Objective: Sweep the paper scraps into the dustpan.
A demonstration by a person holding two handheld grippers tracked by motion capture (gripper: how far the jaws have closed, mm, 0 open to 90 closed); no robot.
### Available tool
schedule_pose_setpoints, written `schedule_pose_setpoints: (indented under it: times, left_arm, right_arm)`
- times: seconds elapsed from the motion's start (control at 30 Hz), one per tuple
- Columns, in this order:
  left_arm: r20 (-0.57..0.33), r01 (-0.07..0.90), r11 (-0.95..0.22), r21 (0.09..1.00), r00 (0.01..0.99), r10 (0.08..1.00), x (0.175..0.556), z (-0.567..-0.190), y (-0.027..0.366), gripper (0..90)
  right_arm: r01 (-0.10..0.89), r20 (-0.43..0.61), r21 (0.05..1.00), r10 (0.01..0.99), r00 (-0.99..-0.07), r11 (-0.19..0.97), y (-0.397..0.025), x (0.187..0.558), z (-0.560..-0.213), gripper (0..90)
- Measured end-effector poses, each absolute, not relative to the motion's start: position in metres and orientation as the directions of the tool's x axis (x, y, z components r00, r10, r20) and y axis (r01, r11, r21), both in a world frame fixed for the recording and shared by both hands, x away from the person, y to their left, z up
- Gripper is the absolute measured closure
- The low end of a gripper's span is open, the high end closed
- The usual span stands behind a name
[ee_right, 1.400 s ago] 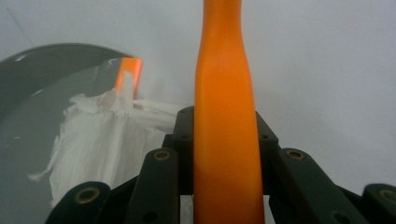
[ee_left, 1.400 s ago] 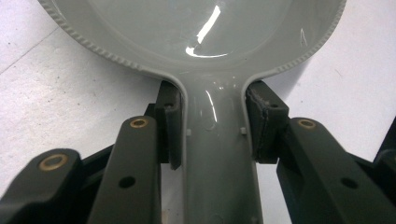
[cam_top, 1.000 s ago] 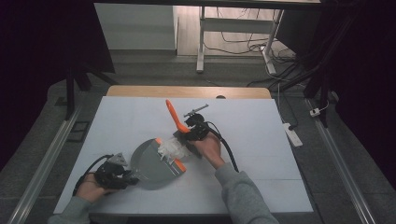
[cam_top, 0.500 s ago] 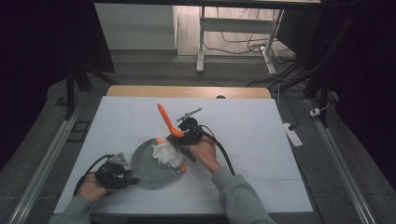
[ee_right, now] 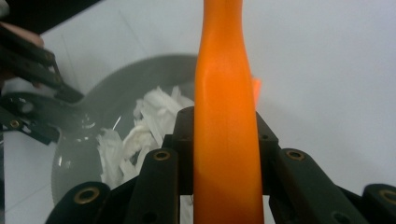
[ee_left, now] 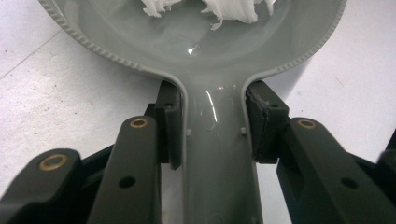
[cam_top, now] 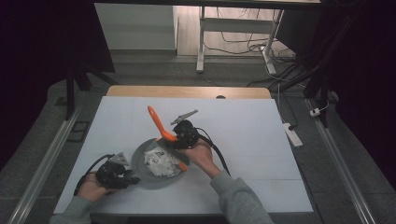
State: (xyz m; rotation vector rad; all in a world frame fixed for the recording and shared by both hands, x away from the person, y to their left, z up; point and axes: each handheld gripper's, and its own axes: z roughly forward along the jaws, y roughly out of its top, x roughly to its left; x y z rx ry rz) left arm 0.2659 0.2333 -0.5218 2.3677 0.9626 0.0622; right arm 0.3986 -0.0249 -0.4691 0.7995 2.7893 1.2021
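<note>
1. right gripper (ee_right: 224, 140): at lower centre of its own view, my jaws are closed on the orange spatula handle (ee_right: 225, 93). i judge it stiff, smooth plastic, apt to slip, so i grip mid-handle.
2. orange spatula (cam_top: 161, 127): in the high view it slants up-left from centre; its lower end sits at the white shreds (cam_top: 160, 161).
3. left gripper (ee_left: 212, 135): jaws clamp the grey pan's handle (ee_left: 215, 154) just below the bowl.
4. grey pan (cam_top: 140, 161): lies lower left of centre on the white table (cam_top: 261, 140); likely light and rigid, with a glossy, slippery surface.
5. the shreds look soft and loose, easily scattered.
</note>
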Motion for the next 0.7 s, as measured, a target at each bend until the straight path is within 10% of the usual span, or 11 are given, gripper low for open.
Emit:
schedule_pose_setpoints:
  times: [0.7]
  left_arm:
    - [-0.167, 0.631, -0.567, 0.53, 0.733, 0.66, 0.266, -0.522, 0.235, 61.8]
  right_arm:
    - [0.554, 0.099, 0.64, 0.658, -0.747, 0.533, -0.082, 0.45, -0.473, 70.3]
